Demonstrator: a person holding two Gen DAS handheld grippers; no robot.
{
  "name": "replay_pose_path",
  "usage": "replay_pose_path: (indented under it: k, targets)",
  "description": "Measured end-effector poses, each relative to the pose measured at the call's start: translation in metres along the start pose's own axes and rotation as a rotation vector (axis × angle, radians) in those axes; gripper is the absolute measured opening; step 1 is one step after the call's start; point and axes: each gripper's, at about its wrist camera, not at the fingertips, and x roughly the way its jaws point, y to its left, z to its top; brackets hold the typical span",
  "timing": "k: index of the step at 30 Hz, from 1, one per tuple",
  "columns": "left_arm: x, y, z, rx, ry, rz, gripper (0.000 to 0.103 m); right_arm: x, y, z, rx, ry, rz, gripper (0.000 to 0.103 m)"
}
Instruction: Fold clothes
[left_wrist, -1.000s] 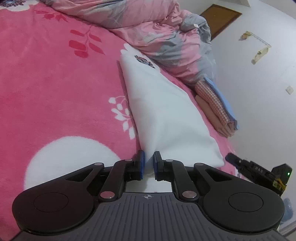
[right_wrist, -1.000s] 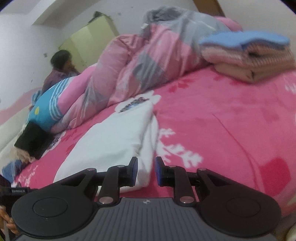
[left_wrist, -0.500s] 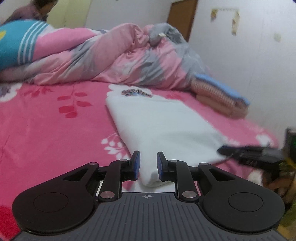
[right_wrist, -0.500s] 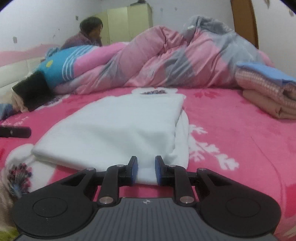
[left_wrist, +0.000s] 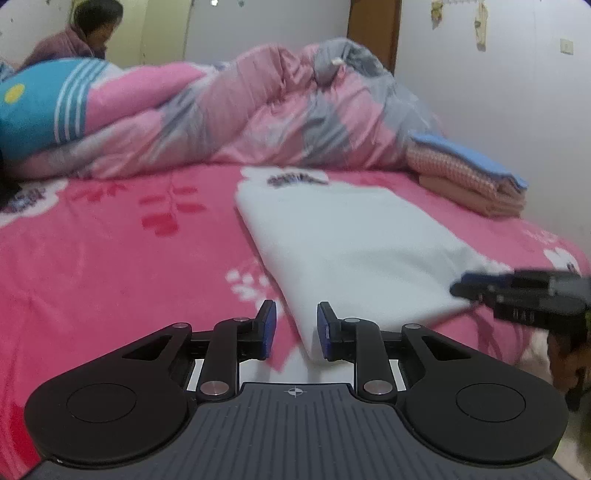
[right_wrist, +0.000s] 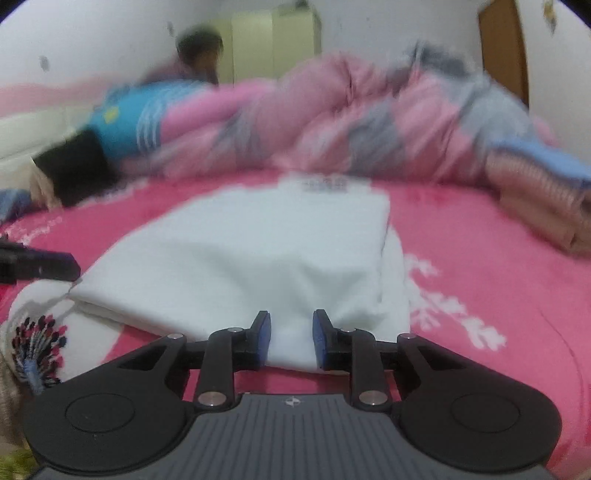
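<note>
A white folded garment (left_wrist: 354, 251) lies flat on the pink flowered blanket (left_wrist: 110, 277). My left gripper (left_wrist: 295, 330) is at its near left corner. The jaws are opening; the cloth's corner lies between them beside the right pad, and pink blanket shows by the left pad. My right gripper (right_wrist: 291, 339) is at the garment's (right_wrist: 258, 258) near right edge. Its jaws are opening too, with the white hem lying between the pads on the bed. Each gripper shows in the other's view: right gripper (left_wrist: 517, 291), left gripper (right_wrist: 37, 264).
A crumpled pink and grey duvet (left_wrist: 277, 110) runs along the far side of the bed. A stack of folded clothes (left_wrist: 472, 181) sits at the right near the wall. A blue striped cushion (left_wrist: 37, 110) and a person (left_wrist: 85, 33) are at the far left.
Both views have rolled level. Both pairs of jaws have widened around the garment's near edge. The garment now lies flat on the blanket.
</note>
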Motion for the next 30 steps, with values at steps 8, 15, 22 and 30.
replay_pose_path:
  k: [8,15,22,30]
  targets:
    - [0.033,-0.025,0.028,0.060,-0.004,-0.022,0.046,0.001,-0.003,0.003,0.031,0.009,0.005,0.027]
    - [0.065,-0.047,0.005,0.172,0.103,0.063,0.067,0.000,-0.005,0.001,0.071,0.007,0.012,0.028]
    - [0.067,-0.035,0.012,0.090,0.137,0.039,0.072,0.000,-0.003,0.002,0.074,0.014,0.014,0.031]
    - [0.069,-0.032,0.013,0.045,0.163,0.035,0.074,0.000,0.001,0.002,0.065,0.018,0.024,0.042]
